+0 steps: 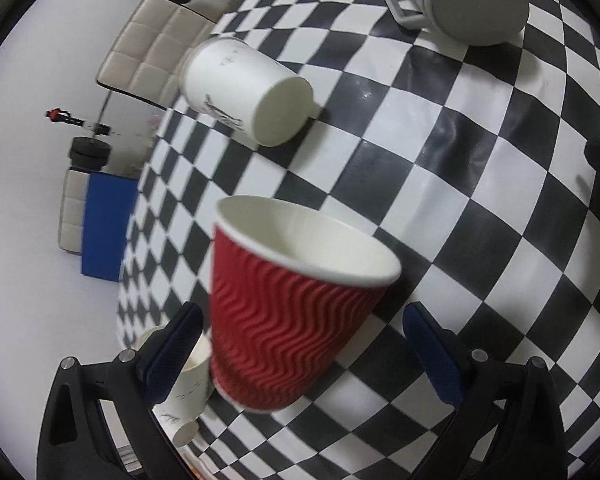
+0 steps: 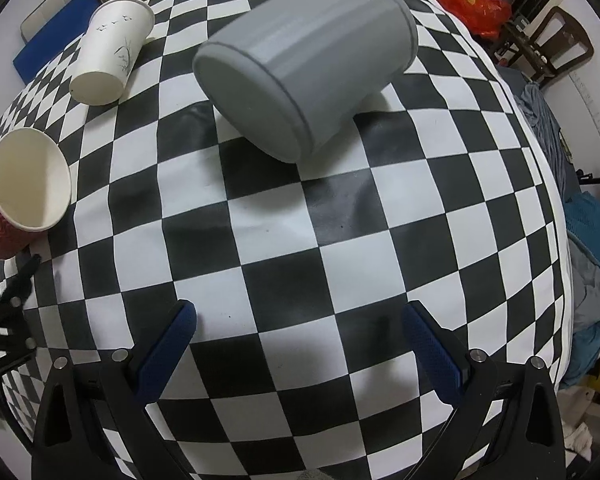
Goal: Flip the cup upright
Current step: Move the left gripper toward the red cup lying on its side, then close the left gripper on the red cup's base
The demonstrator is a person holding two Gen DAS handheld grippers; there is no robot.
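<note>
A red ribbed paper cup (image 1: 284, 320) stands mouth up on the checkered table, between the fingers of my left gripper (image 1: 300, 356); the jaws are wide open and not touching it. It also shows at the left edge of the right wrist view (image 2: 4, 224). A white paper cup (image 1: 244, 92) lies on its side beyond it, seen too in the right wrist view (image 2: 108, 56). A grey mug (image 2: 300, 60) lies on its side, base toward me, ahead of my open, empty right gripper (image 2: 300, 344); it shows far right in the left wrist view (image 1: 468, 0).
A small white printed paper cup (image 1: 184, 392) stands behind my left finger. The checkered tablecloth (image 2: 340, 264) covers the table. Off the table are a beige bench (image 1: 148, 48), a blue pad (image 1: 104, 228), a chair (image 2: 556, 44) and an orange bag (image 2: 472, 8).
</note>
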